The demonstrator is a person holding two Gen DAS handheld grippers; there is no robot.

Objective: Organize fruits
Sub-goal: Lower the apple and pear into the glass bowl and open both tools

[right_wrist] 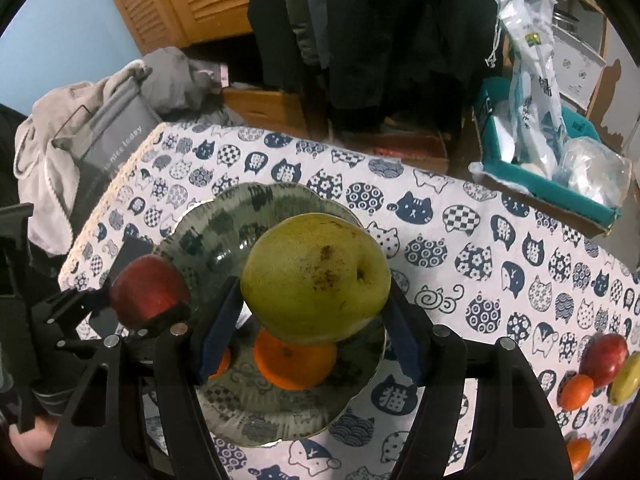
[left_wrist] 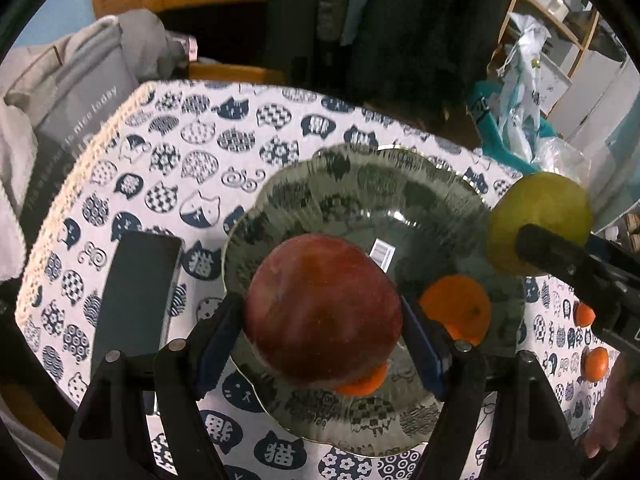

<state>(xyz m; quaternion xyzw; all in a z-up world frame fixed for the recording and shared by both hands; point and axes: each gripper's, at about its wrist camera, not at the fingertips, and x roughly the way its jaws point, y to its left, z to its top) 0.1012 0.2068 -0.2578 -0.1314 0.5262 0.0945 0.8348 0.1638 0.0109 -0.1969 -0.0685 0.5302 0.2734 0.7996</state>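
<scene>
1. Between my left jaws sits a large round red apple [left_wrist: 322,312], clamped by the blue pads on both flanks; my left gripper [left_wrist: 322,332] holds it just above the near part of the dish.
2. Between my right jaws is a plump yellow-green pear [right_wrist: 316,276], pinched the same way; my right gripper [right_wrist: 310,328] carries it above the same dish, beside the apple.
3. Under both fruits lies the scalloped clear glass plate [left_wrist: 360,184], resting on the worktop covered by a white cloth printed with navy cats [right_wrist: 460,240]. Two small orange mandarins [right_wrist: 294,364] are already on it, so I judge that part done.
4. Neither the apple nor the pear is set down yet; lowering and letting go is what I reckon comes next.
5. Farther right on the cloth, a second small red apple [right_wrist: 604,354], a yellow fruit [right_wrist: 626,378] and more loose mandarins [right_wrist: 576,391] wait to be collected.
6. Roughly, I put the job at under halfway.
</scene>
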